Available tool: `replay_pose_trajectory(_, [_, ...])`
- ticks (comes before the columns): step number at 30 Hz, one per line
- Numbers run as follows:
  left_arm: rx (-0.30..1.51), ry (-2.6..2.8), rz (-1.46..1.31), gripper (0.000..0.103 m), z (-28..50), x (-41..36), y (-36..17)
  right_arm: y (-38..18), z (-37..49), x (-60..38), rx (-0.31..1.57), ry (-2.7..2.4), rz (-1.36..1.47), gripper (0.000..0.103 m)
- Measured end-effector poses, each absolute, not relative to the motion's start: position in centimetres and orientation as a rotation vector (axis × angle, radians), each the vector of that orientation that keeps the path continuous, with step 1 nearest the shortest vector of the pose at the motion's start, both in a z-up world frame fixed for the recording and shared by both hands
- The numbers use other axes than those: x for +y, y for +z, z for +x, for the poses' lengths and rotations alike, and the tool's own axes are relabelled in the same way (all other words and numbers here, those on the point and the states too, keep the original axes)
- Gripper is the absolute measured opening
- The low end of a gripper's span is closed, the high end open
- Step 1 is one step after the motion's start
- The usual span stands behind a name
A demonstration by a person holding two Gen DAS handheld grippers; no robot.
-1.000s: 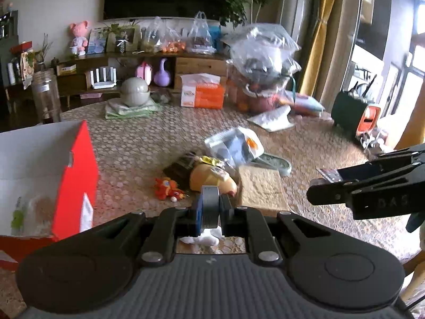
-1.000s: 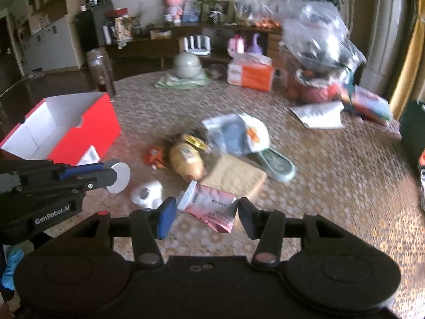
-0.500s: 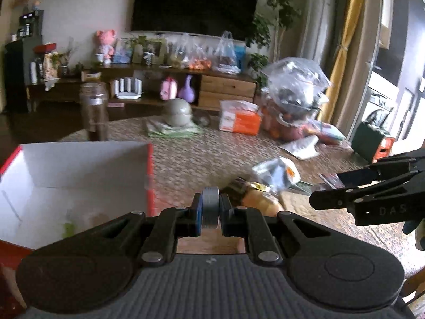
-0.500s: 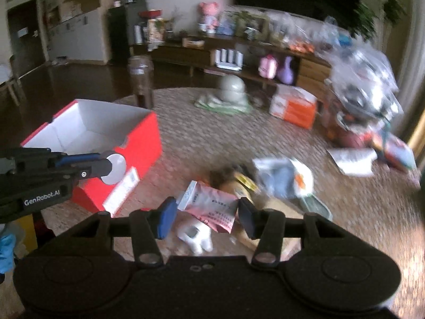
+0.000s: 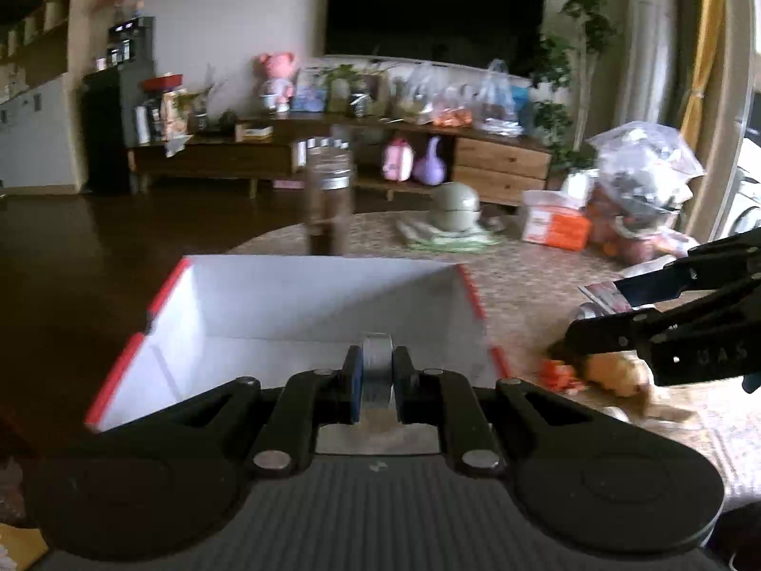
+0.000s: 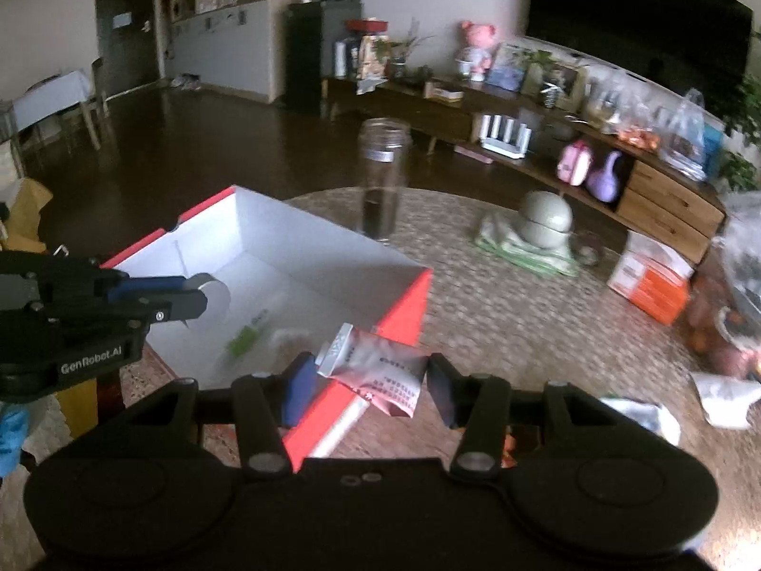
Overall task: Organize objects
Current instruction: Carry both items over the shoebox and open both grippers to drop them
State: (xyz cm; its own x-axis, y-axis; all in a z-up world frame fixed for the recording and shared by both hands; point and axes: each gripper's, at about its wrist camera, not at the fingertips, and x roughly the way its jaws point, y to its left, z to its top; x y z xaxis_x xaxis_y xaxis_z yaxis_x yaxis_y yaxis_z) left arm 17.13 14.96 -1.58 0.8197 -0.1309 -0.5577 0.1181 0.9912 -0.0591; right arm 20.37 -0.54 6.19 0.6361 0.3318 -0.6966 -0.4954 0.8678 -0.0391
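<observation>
An open red box with a white inside (image 5: 285, 304) (image 6: 285, 257) stands on the patterned table. My left gripper (image 5: 377, 366) hangs over the box's near side, shut on a flat round grey disc (image 5: 377, 376). In the right wrist view the left gripper (image 6: 200, 296) and its disc (image 6: 211, 292) are above the box's left half. My right gripper (image 6: 373, 376) is shut on a pink and white packet (image 6: 375, 371), over the box's near right corner. From the left wrist view the right gripper (image 5: 599, 307) shows at the right with the packet (image 5: 604, 292). A green item (image 6: 245, 338) lies inside the box.
A glass jar (image 5: 328, 200) (image 6: 383, 181) stands just behind the box. Further right are a grey-green pot on a cloth (image 6: 544, 219), an orange carton (image 6: 649, 285) and filled plastic bags (image 5: 642, 176). Small toys and packets (image 5: 613, 376) lie right of the box.
Both grippers have swung left from the heap of loose objects to the red box, each keeping its hold. The box now fills the middle of both views.
</observation>
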Motion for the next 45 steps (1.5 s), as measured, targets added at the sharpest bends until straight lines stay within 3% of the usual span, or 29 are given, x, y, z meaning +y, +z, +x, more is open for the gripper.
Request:
replay_pose_trajectory(13, [0.713, -0.03, 0.017, 0.012, 22.3, 20.3, -5.0, 1.9, 25.0, 7.7, 0.845, 0.542, -0.31, 0.051])
replay_pose_trajectory(32, [1.005, 0.019, 0.039, 0.012, 27.1, 22.3, -10.2, -3.2, 27.8, 10.7, 1.059, 0.553, -0.322, 0.051])
replay_pose_trajectory(45, [0.996, 0.029, 0.008, 0.012, 26.3, 23.0, -9.5, -2.1, 27.6, 9.5, 1.041, 0.565, -0.262, 0.054])
